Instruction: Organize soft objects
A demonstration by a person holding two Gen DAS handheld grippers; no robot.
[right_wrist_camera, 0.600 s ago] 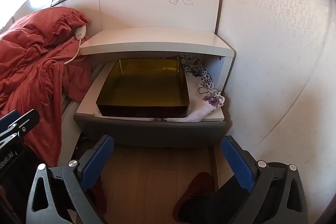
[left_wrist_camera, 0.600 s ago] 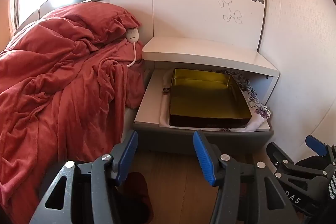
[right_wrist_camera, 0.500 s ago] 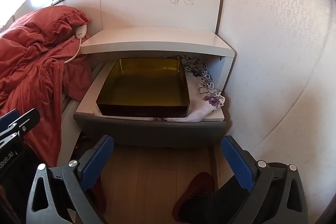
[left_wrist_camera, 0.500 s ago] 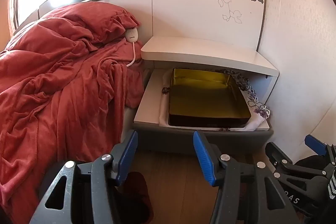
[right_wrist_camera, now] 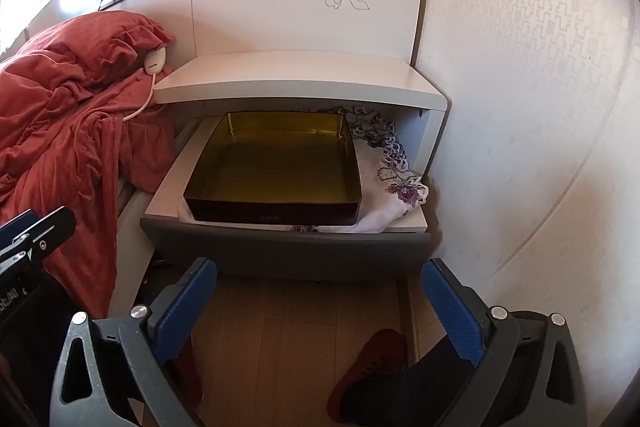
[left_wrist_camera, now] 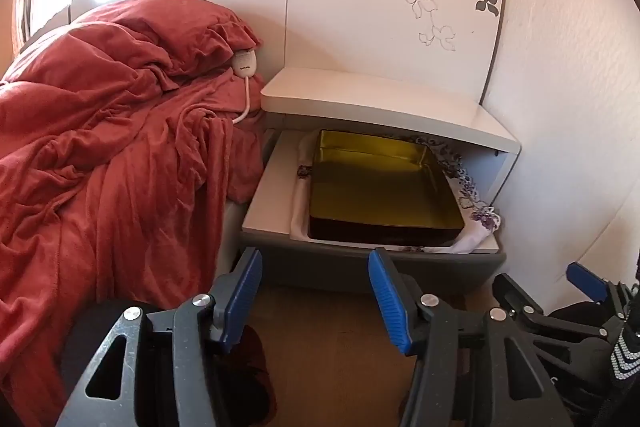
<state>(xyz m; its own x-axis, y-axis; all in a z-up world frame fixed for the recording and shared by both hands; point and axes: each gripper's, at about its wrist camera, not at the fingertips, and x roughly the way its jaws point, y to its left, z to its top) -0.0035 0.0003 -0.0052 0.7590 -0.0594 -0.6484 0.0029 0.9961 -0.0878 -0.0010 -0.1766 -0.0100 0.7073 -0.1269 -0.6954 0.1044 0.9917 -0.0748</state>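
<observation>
Right wrist: right gripper (right_wrist_camera: 320, 311) wide, empty

Floral cloth (right_wrist_camera: 384, 163): mostly hidden under gold tin (right_wrist_camera: 276, 163) | red blanket (left_wrist_camera: 100, 155): cut off at left edge | controller (left_wrist_camera: 245, 63) lettering: too small to read | drawer's (right_wrist_camera: 288, 247) rear: hidden beneath shelf.

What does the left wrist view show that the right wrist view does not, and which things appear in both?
Only the left wrist view shows the left gripper with its jaws open and empty, and the wide spread of the red blanket. Only the right wrist view shows the right gripper, open wider, and a red shoe on the floor. Both share the open drawer, the empty tin and the floral cloth under it.
</observation>
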